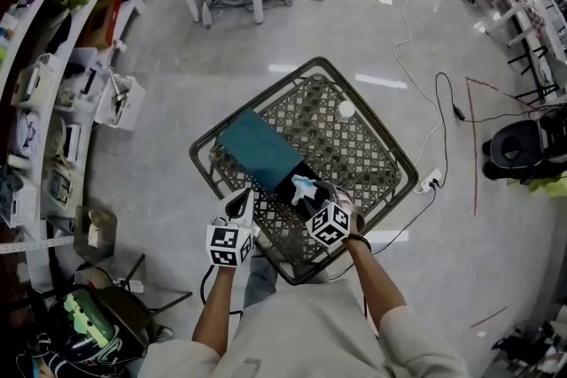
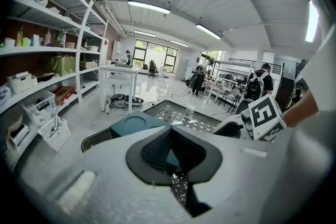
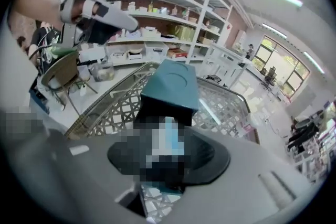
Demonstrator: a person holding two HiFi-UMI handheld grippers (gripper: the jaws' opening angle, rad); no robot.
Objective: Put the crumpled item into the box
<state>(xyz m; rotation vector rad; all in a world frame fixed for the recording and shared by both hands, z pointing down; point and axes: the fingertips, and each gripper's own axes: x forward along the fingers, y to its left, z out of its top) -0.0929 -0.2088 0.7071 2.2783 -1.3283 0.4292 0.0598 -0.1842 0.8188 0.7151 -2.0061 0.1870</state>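
While the teal box [image 1: 259, 146] lay on the lattice-topped bench [image 1: 363, 150] with its dark open end toward the person, the right gripper [image 1: 308, 193] held the pale-blue crumpled item [image 1: 303, 185] between partly spread jaws, just at that mouth. Done well, the step likely called for a straight push deep inside before release, with the box steadied against sliding. The left gripper [image 1: 239, 204], jaws together and empty, hovered beside the box's near left corner. Both forearms reached forward, grippers pointing away from the person.
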